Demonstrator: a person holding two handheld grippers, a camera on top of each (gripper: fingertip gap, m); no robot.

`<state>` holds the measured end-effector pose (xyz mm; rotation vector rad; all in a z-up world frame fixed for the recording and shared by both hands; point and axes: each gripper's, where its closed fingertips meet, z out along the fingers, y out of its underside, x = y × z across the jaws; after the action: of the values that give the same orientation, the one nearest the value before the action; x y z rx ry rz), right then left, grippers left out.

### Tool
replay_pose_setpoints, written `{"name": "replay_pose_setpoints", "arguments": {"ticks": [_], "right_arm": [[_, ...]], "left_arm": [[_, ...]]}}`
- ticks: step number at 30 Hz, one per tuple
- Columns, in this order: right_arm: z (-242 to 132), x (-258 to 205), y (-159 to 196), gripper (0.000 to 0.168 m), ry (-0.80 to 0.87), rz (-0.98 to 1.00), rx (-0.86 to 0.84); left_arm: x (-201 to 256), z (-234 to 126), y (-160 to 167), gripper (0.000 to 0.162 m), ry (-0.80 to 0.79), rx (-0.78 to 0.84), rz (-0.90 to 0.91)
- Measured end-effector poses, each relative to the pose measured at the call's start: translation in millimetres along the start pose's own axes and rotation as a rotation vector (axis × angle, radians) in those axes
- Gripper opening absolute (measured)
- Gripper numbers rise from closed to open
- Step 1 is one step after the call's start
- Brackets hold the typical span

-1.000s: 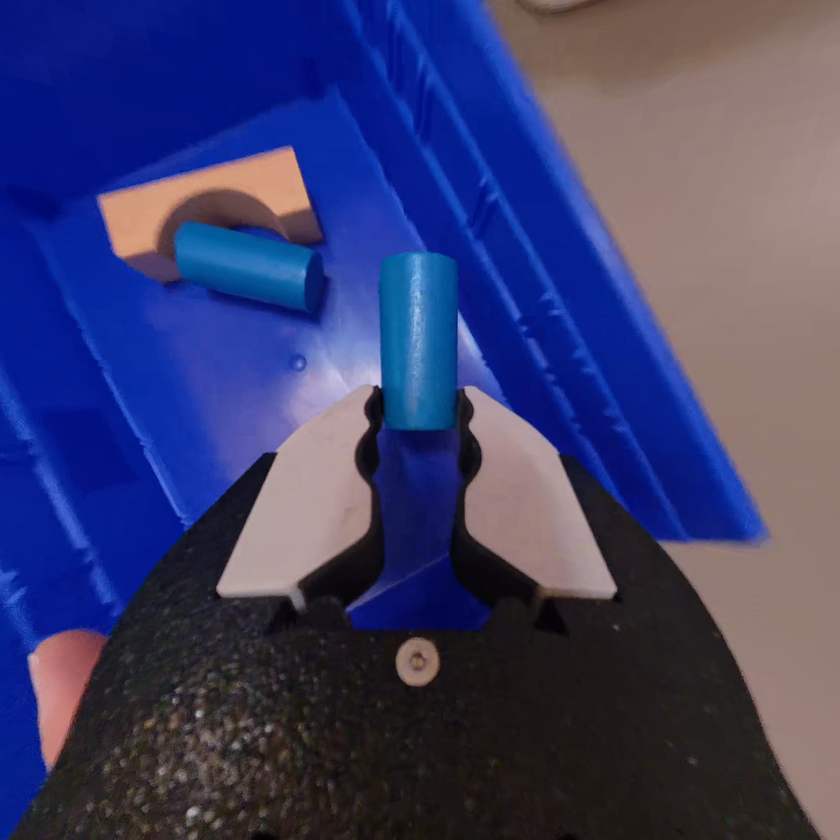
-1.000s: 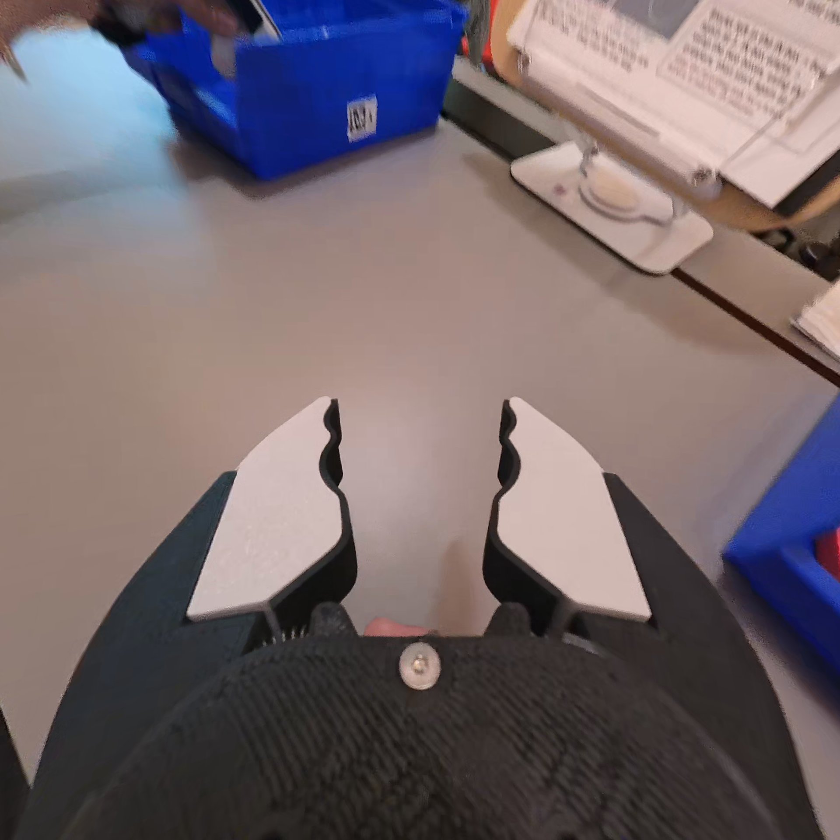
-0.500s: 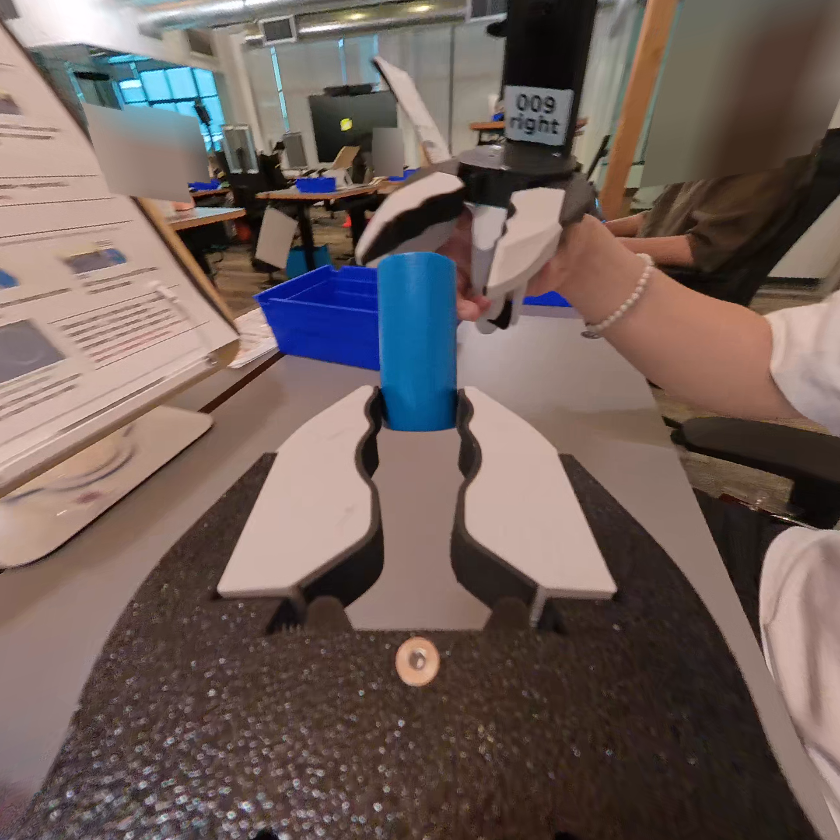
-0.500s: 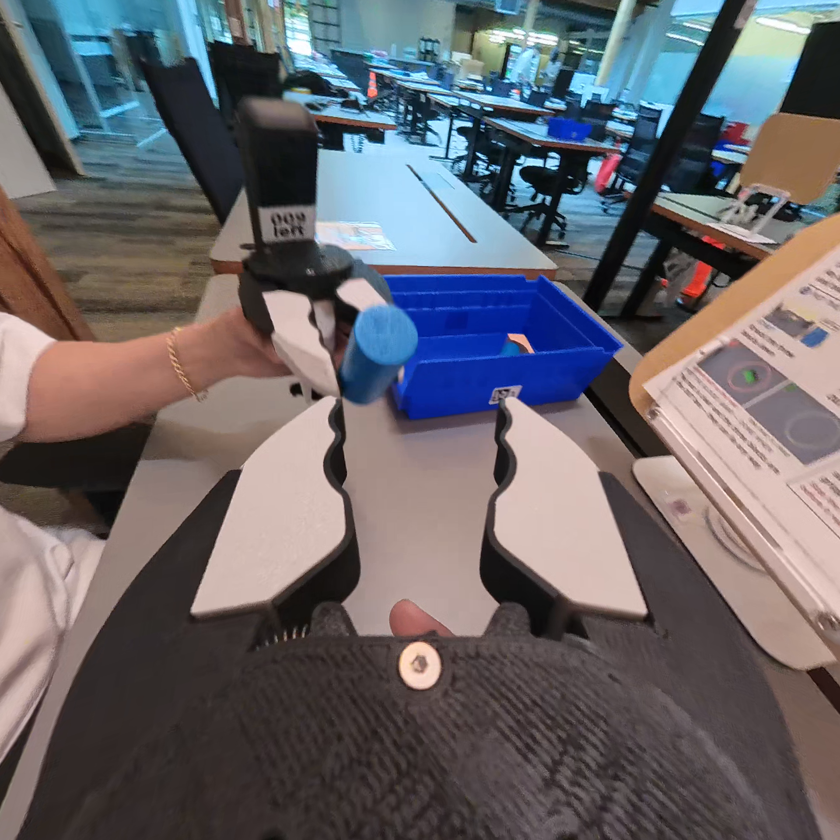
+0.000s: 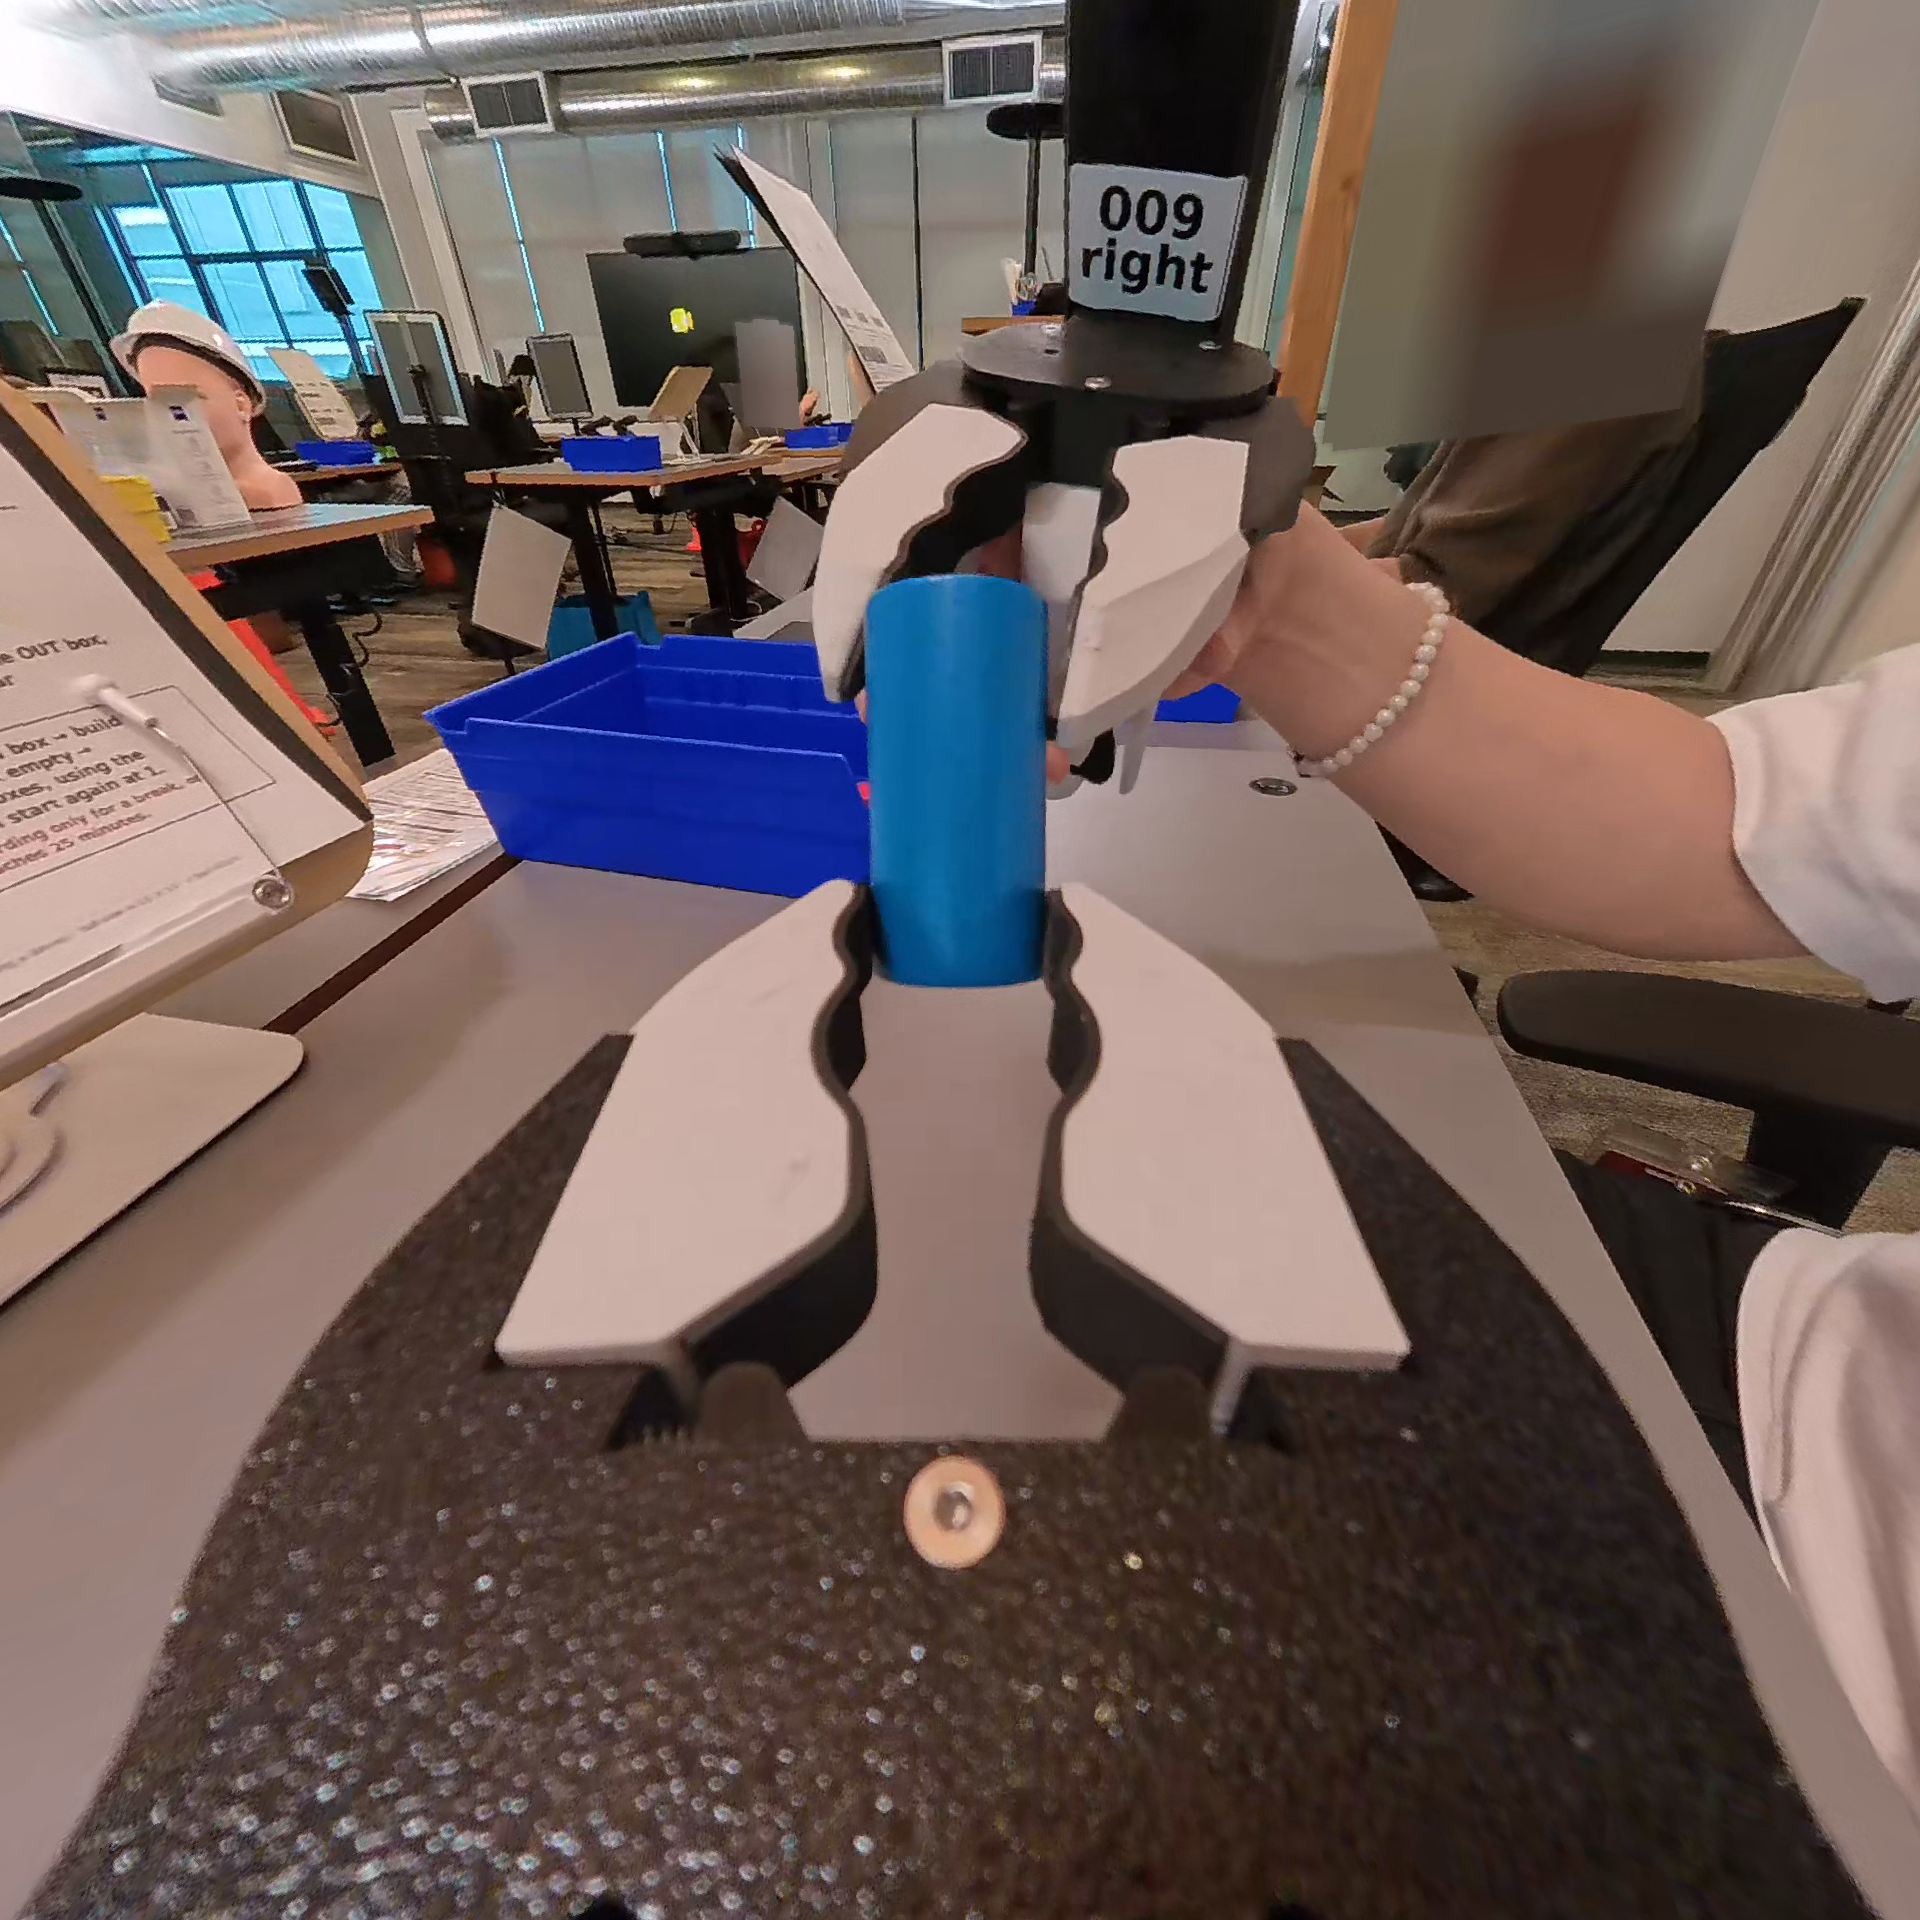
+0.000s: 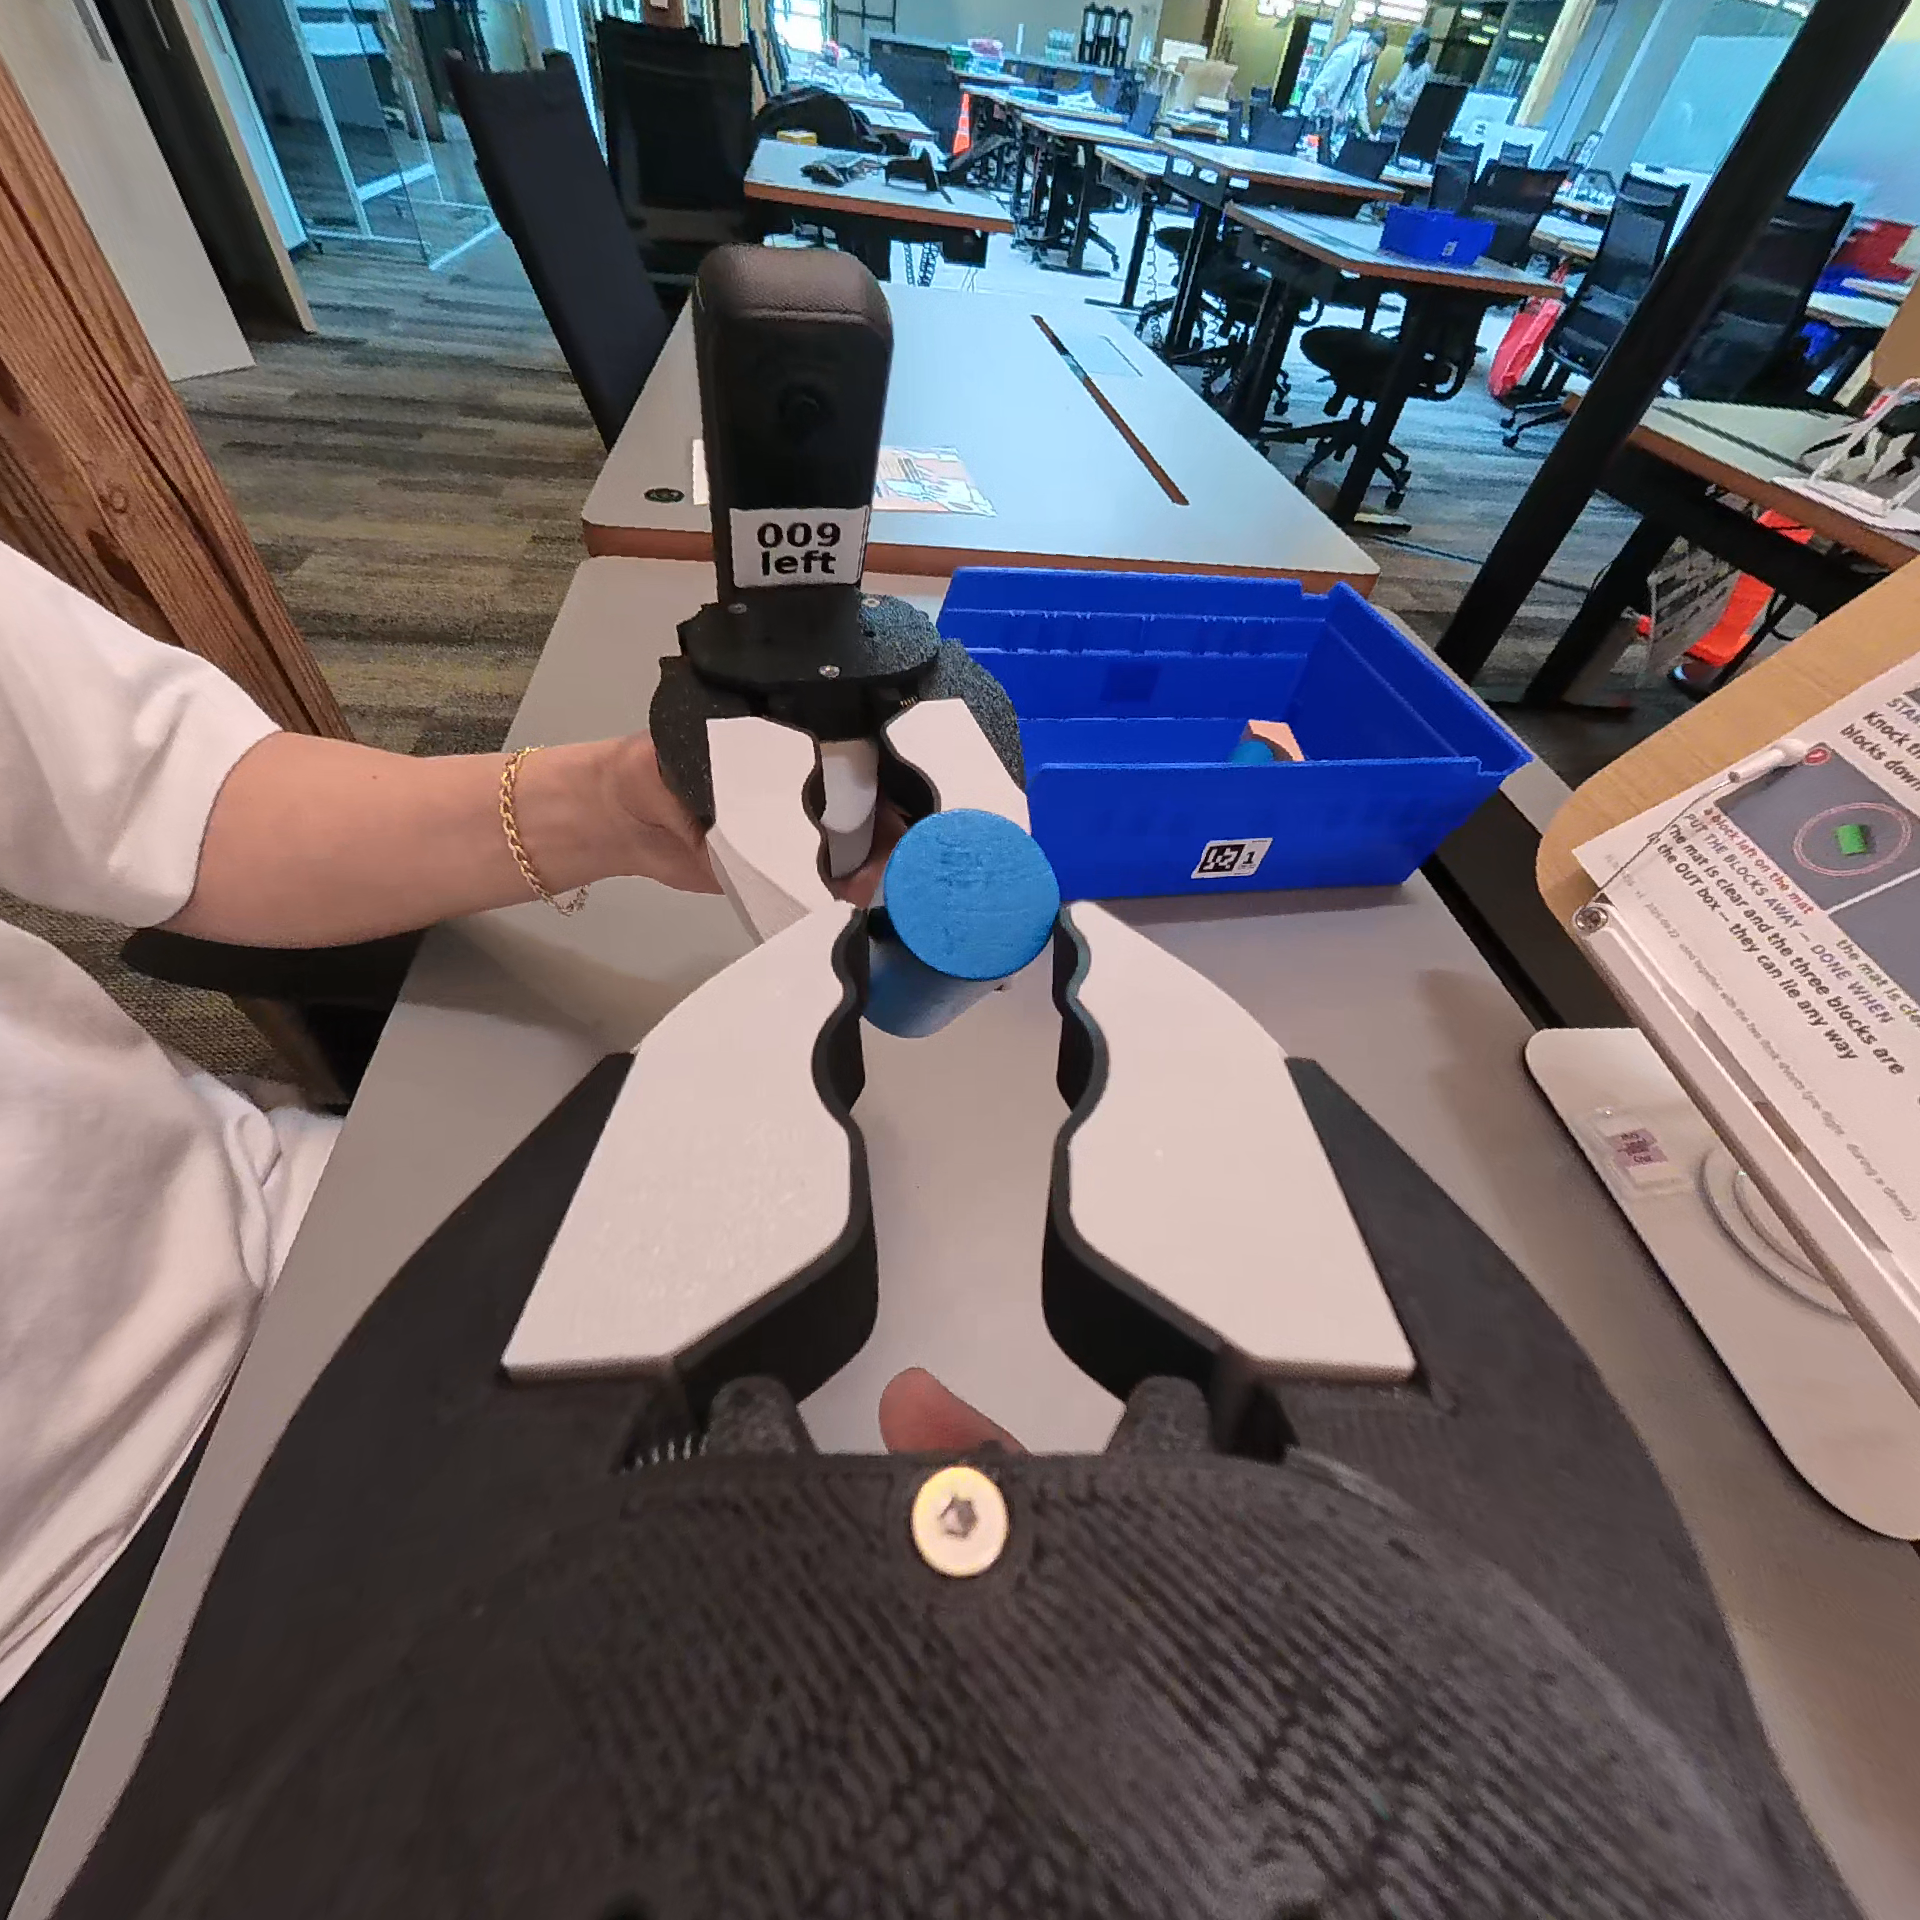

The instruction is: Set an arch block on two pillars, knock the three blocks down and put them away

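Observation:
A blue cylinder (image 5: 956,779) sticks out forward from my left gripper (image 5: 956,920), which is shut on its near end above the grey table (image 5: 1226,873). My right gripper (image 6: 954,935) faces the left one, and its fingers are closed in on the cylinder's round free end (image 6: 968,894). In the left wrist view the right gripper (image 5: 966,696) sits over the cylinder's far end. In the right wrist view the left gripper (image 6: 883,862) holds the cylinder from behind. A hand holds each gripper.
A blue bin (image 6: 1247,831) stands behind the grippers and holds a wooden block (image 6: 1276,736) and another blue cylinder (image 6: 1252,753). A second blue bin (image 5: 665,769) stands at the other end. A document stand (image 6: 1766,987) is beside me. A chair armrest (image 5: 1714,1049) is at the table's edge. Left and right tips are no more than a few centimetres apart.
My left gripper lifted the cylinder out of the bin and swung level to face the right one. The right gripper moved up to the cylinder and its fingers closed in on the free end.

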<state>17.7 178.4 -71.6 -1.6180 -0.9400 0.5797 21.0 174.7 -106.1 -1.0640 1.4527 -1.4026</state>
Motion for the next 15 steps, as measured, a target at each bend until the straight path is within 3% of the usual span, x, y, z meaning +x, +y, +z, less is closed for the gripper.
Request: {"name": "replay_pose_setpoints", "arguments": {"ticks": [4,6,7,10,15], "right_arm": [[0.0,5.2,10.6,0.033,0.029,-0.02,-0.073],[-5.9,22.3,23.8,0.033,0.118,-0.028,-0.146],[-10.9,34.4,34.3,0.033,0.171,-0.021,-0.195],[-33.0,79.7,81.0,0.033,0.353,-0.009,-0.378],[-45.6,101.8,149.6,0.033,0.374,0.064,-0.504]], "left_arm": [[-4.9,2.2,9.9,0.033,-0.056,-0.057,-0.008],[-14.5,0.7,14.1,0.065,-0.138,-0.084,-0.005],[-20.1,-1.0,17.6,0.073,-0.184,-0.107,-0.008],[-25.2,-5.1,31.2,0.07,-0.242,-0.189,0.015],[-18.8,-3.8,41.0,0.07,-0.247,-0.209,0.016]]}}
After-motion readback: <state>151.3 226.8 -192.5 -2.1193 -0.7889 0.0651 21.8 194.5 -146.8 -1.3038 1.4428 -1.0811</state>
